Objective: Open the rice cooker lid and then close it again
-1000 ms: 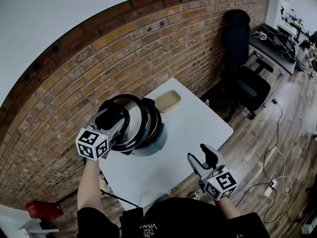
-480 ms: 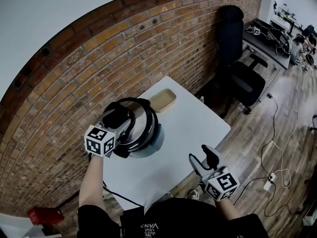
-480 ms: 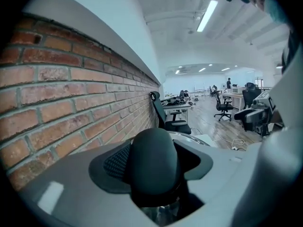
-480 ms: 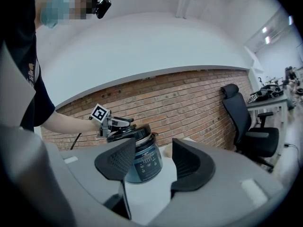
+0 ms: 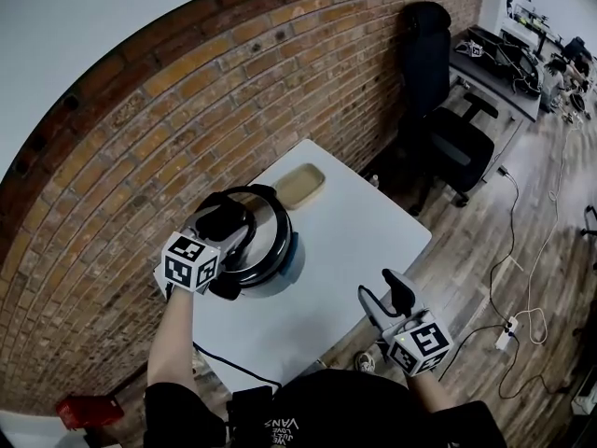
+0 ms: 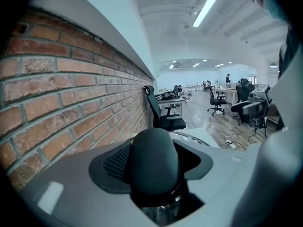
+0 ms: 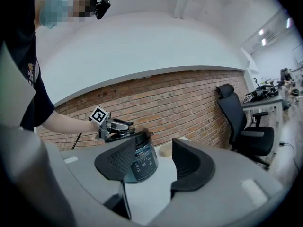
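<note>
The left gripper (image 5: 235,250), clamped on the knob (image 6: 154,160), had brought the raised lid (image 5: 270,234) down onto the cooker (image 5: 292,261) at ten o'clock on the table (image 5: 354,241). Nearer, at five o'clock, the right gripper (image 5: 384,295) hung open, empty; opening looked done, closing nearly so.

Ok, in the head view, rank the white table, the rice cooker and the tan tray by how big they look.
White table, largest
Rice cooker, next
Tan tray, smallest, though it sits farther from the camera

My head view looks steeply down; left gripper view hugs the rice cooker lid (image 6: 156,160), right sees it across the table (image 7: 147,200).
</note>
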Action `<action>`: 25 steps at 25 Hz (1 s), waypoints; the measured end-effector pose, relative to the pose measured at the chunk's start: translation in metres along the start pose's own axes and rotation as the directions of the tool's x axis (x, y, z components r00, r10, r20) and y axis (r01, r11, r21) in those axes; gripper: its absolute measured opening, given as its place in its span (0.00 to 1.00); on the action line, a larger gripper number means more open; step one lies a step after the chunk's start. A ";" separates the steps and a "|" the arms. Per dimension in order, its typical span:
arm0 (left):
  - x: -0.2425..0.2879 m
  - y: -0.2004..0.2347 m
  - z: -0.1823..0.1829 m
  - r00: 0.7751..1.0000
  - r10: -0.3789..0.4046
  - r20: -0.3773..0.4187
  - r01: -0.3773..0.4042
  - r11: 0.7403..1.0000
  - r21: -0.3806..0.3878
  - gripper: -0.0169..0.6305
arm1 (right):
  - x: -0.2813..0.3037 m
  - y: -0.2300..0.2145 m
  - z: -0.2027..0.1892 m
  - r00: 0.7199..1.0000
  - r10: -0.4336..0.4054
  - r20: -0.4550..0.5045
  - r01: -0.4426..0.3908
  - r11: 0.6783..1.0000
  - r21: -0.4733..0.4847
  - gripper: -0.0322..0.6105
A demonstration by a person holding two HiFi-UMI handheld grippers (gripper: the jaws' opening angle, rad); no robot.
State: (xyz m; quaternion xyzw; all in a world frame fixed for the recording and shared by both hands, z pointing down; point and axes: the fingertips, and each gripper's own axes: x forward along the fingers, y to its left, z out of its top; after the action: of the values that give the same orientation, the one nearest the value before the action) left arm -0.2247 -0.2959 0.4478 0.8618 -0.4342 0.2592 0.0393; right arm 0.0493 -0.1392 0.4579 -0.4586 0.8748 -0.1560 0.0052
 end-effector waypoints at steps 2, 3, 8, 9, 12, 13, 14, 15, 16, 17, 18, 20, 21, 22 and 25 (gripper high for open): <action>0.002 0.000 0.000 1.000 -0.014 -0.005 0.014 1.000 0.007 0.46 | 0.002 -0.001 -0.001 1.000 0.004 0.002 -0.004 1.000 0.003 0.42; 0.002 0.000 0.000 1.000 -0.020 -0.005 0.020 1.000 0.006 0.46 | 0.003 -0.002 -0.002 1.000 0.007 0.003 -0.007 1.000 0.005 0.42; 0.002 -0.001 0.000 1.000 -0.023 -0.002 0.023 1.000 0.002 0.46 | 0.007 0.000 -0.004 1.000 0.021 -0.010 -0.021 1.000 0.001 0.42; 0.002 -0.001 0.000 1.000 -0.017 -0.004 0.017 1.000 -0.001 0.46 | 0.008 -0.001 -0.005 1.000 0.022 -0.007 -0.022 1.000 0.004 0.42; 0.002 0.000 -0.001 1.000 -0.003 -0.008 0.003 1.000 -0.009 0.45 | 0.010 -0.002 -0.003 1.000 0.027 -0.009 -0.027 1.000 0.005 0.42; 0.002 0.000 -0.001 1.000 -0.001 -0.009 0.001 1.000 -0.010 0.45 | 0.010 -0.003 -0.002 1.000 0.028 -0.008 -0.028 1.000 0.007 0.42; 0.002 0.000 -0.001 1.000 -0.002 -0.010 0.002 1.000 -0.010 0.45 | 0.011 -0.003 -0.003 1.000 0.028 -0.005 -0.028 1.000 0.012 0.42; 0.002 0.000 -0.001 1.000 -0.005 -0.009 0.005 1.000 -0.010 0.45 | 0.011 -0.004 -0.004 1.000 0.029 -0.002 -0.029 0.999 0.016 0.42; 0.002 0.000 -0.001 1.000 -0.010 -0.007 0.010 1.000 -0.009 0.45 | 0.011 -0.004 -0.005 1.000 0.031 0.000 -0.031 0.999 0.018 0.42; 0.001 -0.001 0.000 1.000 -0.016 -0.005 0.016 1.000 -0.008 0.45 | 0.011 -0.005 -0.005 0.999 0.034 0.000 -0.034 0.999 0.017 0.42; 0.001 -0.001 0.000 1.000 -0.023 -0.002 0.023 1.000 -0.006 0.45 | 0.012 -0.005 -0.005 0.999 0.037 -0.001 -0.037 0.999 0.017 0.42; 0.000 -0.001 0.000 0.999 -0.037 0.007 0.037 0.999 -0.001 0.45 | 0.013 -0.005 -0.005 0.999 0.043 -0.002 -0.043 0.999 0.017 0.42; 0.000 -0.002 -0.001 0.999 -0.044 0.013 0.044 0.999 0.005 0.45 | 0.014 -0.005 -0.005 0.999 0.047 -0.001 -0.047 0.999 0.017 0.42; -0.001 -0.003 -0.001 0.999 -0.051 0.020 0.051 0.999 0.015 0.45 | 0.015 -0.004 -0.005 0.999 0.052 -0.001 -0.052 0.999 0.017 0.42; -0.004 -0.007 -0.004 0.998 -0.060 0.036 0.058 0.997 0.047 0.45 | 0.018 -0.001 -0.006 0.998 0.068 -0.004 -0.068 0.998 0.019 0.42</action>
State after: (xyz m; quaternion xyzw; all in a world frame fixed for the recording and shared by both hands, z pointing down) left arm -0.2229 -0.2877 0.4511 0.8797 -0.4032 0.2515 0.0191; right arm 0.0388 -0.1528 0.4662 -0.4282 0.8884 -0.1648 0.0128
